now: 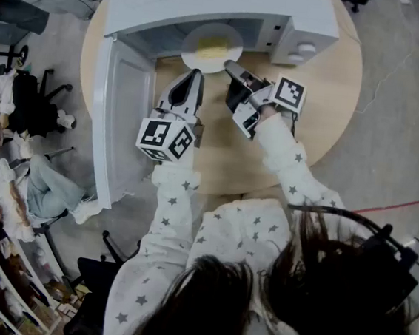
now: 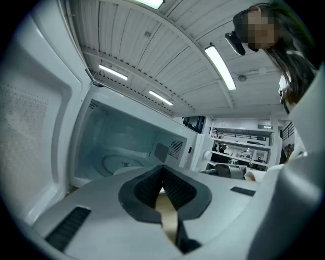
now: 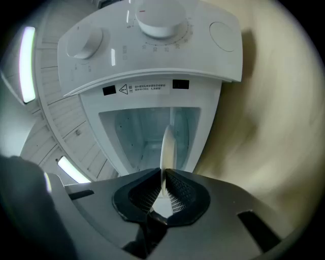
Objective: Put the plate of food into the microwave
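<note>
My right fingers (image 3: 139,195) are clamped on the plate (image 1: 212,47) by its rim, and there it is with its yellow food (image 1: 210,46), right at the open microwave's (image 1: 211,7) mouth above the counter (image 1: 330,86). My left fingers (image 2: 144,190) are pressed together, tips just beside the plate's near edge.

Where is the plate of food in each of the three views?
Head view: the plate is at top centre, at the open front of the microwave.
Left gripper view: only a thin pale edge shows, low centre, between the jaws.
Right gripper view: the plate is edge-on, an upright white sliver at centre, between the jaws.
Shared landmark: the open microwave.
</note>
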`<action>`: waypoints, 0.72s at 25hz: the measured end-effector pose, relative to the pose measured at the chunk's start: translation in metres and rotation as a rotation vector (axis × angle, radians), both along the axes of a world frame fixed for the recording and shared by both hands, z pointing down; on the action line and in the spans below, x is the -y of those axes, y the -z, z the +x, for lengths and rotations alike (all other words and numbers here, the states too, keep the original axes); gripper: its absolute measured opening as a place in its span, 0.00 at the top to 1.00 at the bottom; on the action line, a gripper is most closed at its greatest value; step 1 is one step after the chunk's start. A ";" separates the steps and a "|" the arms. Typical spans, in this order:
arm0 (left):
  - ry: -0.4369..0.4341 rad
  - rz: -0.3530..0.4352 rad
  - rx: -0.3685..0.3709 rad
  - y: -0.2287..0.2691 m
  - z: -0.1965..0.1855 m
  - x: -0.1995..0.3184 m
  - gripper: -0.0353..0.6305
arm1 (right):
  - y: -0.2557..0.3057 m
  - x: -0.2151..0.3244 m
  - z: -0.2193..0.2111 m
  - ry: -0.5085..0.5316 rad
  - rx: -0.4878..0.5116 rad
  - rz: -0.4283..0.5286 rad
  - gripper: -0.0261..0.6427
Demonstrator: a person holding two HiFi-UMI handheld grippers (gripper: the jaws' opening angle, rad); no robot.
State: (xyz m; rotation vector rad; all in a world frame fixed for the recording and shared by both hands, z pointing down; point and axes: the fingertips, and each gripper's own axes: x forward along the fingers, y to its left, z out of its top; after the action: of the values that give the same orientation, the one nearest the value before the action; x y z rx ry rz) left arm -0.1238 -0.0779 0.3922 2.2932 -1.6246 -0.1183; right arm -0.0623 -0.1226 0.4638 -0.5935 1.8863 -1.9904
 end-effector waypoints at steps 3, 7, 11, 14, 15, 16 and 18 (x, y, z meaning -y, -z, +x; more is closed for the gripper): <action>0.007 -0.009 -0.002 -0.002 0.001 0.001 0.94 | -0.001 0.002 -0.001 -0.005 0.000 -0.011 0.93; 0.023 -0.024 0.000 -0.006 0.003 0.000 0.94 | -0.001 0.001 0.000 -0.003 0.007 -0.021 0.93; 0.039 -0.029 0.005 -0.003 0.003 -0.003 0.94 | -0.001 0.000 0.002 -0.012 -0.001 -0.033 0.93; 0.037 -0.038 0.003 -0.005 0.004 -0.004 0.94 | -0.004 0.000 0.004 -0.038 0.000 -0.040 0.93; 0.032 -0.041 0.001 -0.008 0.006 -0.005 0.94 | -0.007 0.000 0.005 -0.048 -0.003 -0.044 0.93; 0.027 -0.044 -0.002 -0.011 0.008 -0.004 0.94 | -0.009 0.001 0.007 -0.058 -0.007 -0.047 0.93; 0.021 -0.048 -0.007 -0.017 0.009 -0.001 0.94 | -0.011 0.006 0.007 -0.078 -0.005 -0.047 0.93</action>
State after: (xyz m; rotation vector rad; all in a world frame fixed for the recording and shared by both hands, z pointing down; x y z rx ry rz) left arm -0.1145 -0.0771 0.4092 2.2377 -1.6307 -0.0915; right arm -0.0548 -0.1291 0.4748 -0.6751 1.7954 -1.9905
